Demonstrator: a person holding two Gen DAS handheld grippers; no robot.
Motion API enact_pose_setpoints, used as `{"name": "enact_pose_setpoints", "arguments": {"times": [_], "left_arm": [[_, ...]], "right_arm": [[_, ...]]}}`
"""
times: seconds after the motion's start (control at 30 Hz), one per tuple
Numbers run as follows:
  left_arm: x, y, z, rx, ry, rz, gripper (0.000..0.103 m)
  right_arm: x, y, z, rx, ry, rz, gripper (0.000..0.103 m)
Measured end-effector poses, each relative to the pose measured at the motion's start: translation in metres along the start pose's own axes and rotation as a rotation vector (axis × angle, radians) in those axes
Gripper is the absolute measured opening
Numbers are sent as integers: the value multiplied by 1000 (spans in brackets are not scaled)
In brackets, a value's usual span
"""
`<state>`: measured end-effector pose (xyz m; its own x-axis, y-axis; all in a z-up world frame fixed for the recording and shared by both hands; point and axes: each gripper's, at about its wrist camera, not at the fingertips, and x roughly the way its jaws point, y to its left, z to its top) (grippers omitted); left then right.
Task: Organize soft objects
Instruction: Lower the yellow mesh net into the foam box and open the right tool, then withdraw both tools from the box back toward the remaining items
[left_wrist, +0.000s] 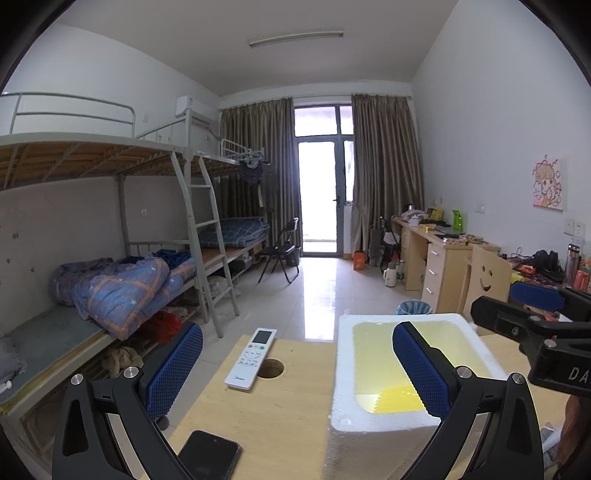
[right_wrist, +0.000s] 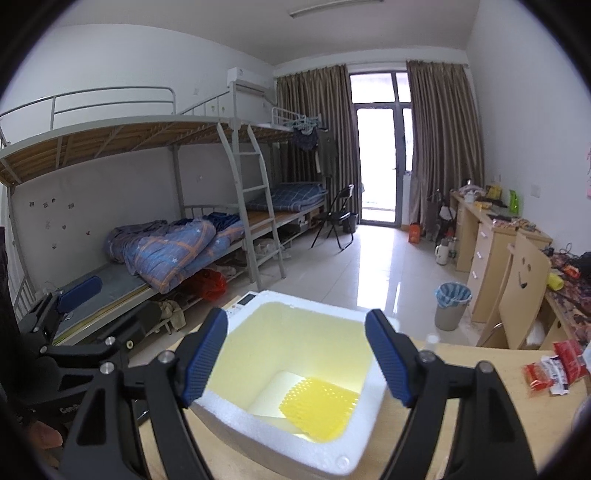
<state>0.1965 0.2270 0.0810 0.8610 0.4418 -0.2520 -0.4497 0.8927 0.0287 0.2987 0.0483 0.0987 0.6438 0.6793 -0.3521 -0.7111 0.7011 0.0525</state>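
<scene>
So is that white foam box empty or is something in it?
Not empty: a yellow bumpy pad lies flat on the foam box's floor.

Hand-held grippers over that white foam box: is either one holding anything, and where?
Nothing is held. The right hand-held gripper and left hand-held gripper are both open and empty; the yellow soft pad lies inside the foam box.

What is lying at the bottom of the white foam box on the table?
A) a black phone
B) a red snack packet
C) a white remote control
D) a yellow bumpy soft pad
D: the right wrist view looks down into the white foam box and shows a yellow bumpy soft pad on its floor.
</scene>
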Motion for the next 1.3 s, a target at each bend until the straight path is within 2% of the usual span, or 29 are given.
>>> {"name": "enact_pose_setpoints", "arguments": {"times": [0.53, 0.67, 0.83, 0.87, 0.97, 1.13, 1.3], "left_arm": [[-76, -43, 8, 15, -38, -147, 103], [-99, -52, 8, 25, -58, -165, 103], [-121, -64, 10, 40, -79, -186, 103], [-123, -65, 9, 43, -77, -195, 103], [-132, -68, 4, 36, -74, -222, 103], [-143, -72, -9, 23, -79, -252, 103], [-153, -70, -24, -3, -89, -271, 103]], "right_arm": [[-85, -11, -7, 40, -62, -124, 80], [-107, -19, -9, 57, -83, -163, 84], [-123, -16, -15, 46, -104, -160, 84], [-126, -17, -17, 49, -109, -160, 85], [-137, -23, -25, 57, -117, -167, 102], [-157, -24, -45, 46, -151, -226, 103], [-171, -30, -64, 58, -164, -238, 103]]}}
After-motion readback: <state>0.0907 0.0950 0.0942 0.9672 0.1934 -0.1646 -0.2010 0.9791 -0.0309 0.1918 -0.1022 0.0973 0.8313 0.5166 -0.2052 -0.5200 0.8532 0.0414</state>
